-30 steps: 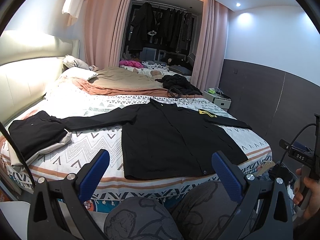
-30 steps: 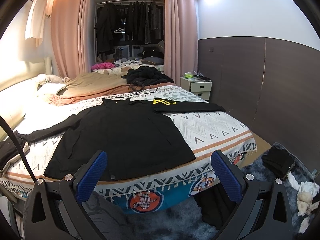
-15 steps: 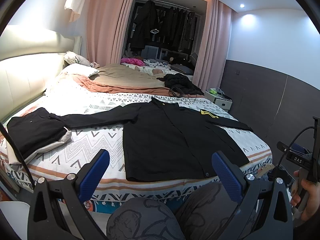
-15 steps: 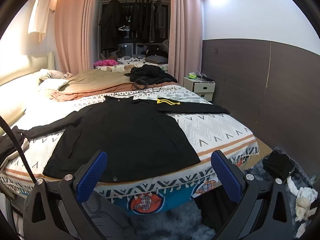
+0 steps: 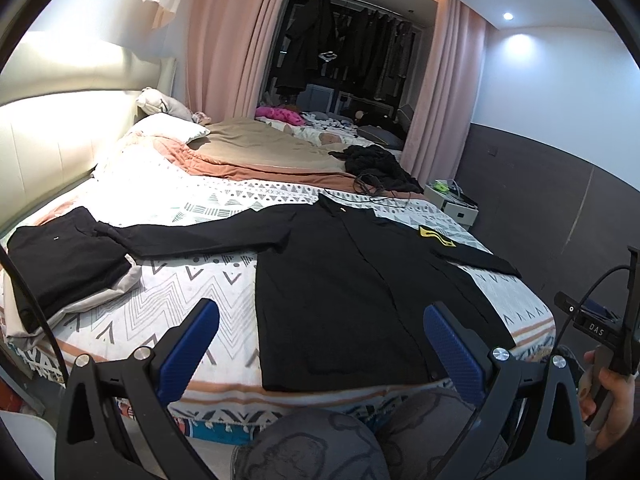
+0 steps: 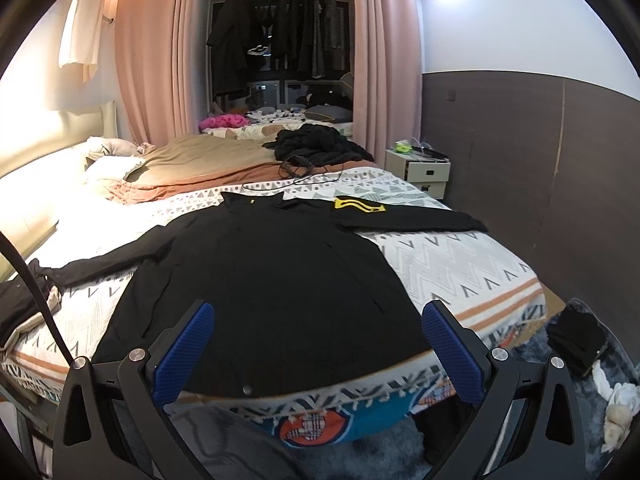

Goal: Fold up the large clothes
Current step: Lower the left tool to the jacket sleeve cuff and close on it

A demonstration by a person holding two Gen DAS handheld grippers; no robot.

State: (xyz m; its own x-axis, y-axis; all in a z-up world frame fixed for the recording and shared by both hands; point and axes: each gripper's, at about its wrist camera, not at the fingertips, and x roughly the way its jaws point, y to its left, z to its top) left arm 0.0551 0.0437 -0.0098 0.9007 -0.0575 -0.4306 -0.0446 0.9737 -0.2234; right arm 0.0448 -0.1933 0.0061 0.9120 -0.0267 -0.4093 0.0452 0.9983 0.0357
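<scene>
Left gripper: blue pads spread wide, holding nothing, above the bed's near edge. Right gripper: likewise wide apart, empty. At 12 o'clock of both, black jacket lies flat on patterned bedspread, sleeves out toward 9 and 3. Yellow patch on the 3 o'clock sleeve. Folded dark clothes at 9 o'clock in the left view.

We see our left tongs gaping wide at lower frame, empty, before the black jacket spread flat mid-frame on the bed; folded dark clothes lie left
</scene>
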